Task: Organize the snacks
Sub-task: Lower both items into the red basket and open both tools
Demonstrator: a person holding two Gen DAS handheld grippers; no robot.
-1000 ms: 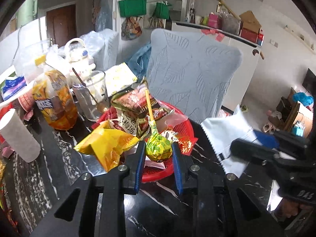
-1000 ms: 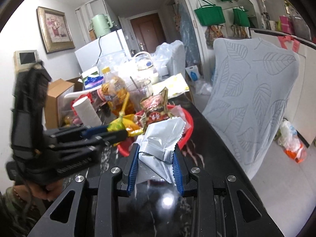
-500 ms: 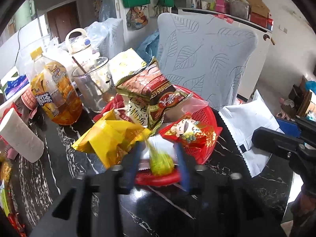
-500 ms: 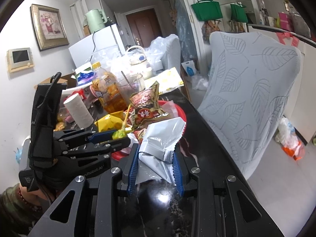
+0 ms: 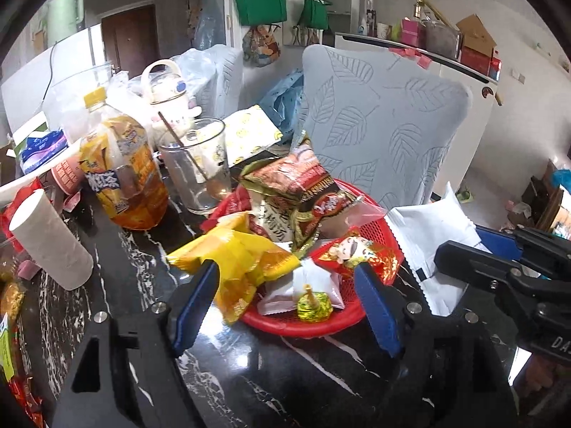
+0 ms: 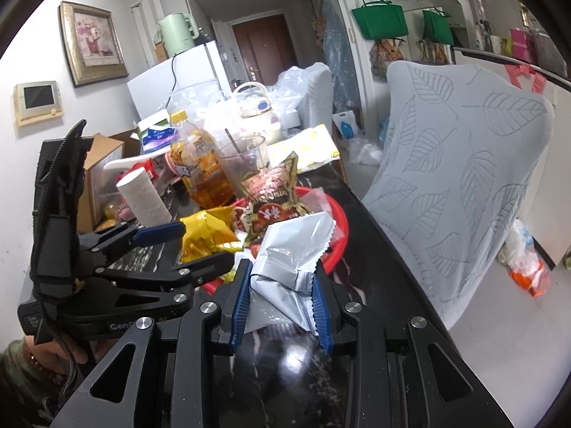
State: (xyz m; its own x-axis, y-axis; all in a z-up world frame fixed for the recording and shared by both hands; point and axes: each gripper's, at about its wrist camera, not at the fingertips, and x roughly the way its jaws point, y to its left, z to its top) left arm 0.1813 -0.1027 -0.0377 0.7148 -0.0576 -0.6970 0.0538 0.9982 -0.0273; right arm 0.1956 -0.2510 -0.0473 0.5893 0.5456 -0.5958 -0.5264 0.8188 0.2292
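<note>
Lollipop in red basket, left claw wide

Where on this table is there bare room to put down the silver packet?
Bare black table lies in front of the red basket, under the left tool, and along the edge beside the chair. A smaller strip runs between the paper roll and yellow bag. The basket is heaped; bottle and glass crowd behind it.
</note>
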